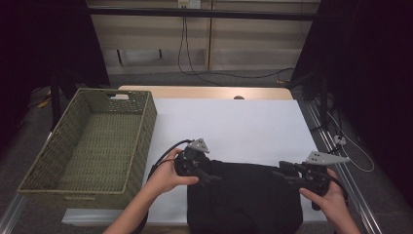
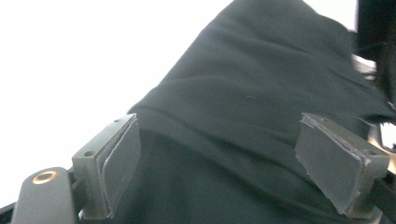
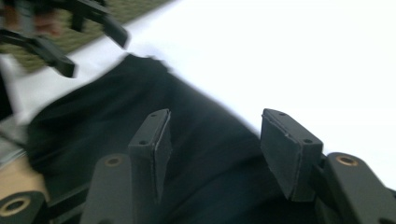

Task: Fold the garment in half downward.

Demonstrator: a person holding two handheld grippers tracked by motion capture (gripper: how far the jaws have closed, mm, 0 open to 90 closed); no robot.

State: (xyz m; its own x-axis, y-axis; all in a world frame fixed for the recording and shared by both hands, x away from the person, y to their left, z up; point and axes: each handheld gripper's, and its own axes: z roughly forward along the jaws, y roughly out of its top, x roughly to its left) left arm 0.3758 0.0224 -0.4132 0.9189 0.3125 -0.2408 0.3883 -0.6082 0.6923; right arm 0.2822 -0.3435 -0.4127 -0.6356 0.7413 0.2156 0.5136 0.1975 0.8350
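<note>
Both hand-held grippers, left (image 1: pixel 210 176) and right (image 1: pixel 282 175), hang released over the black cloth (image 1: pixel 243 200) at the table's near edge. Shallow pinches could slip off its folds.

Matt black cloth garment (image 1: pixel 243 200), woven wicker basket (image 1: pixel 146 122), smooth white paper sheet (image 1: pixel 234 126).
</note>
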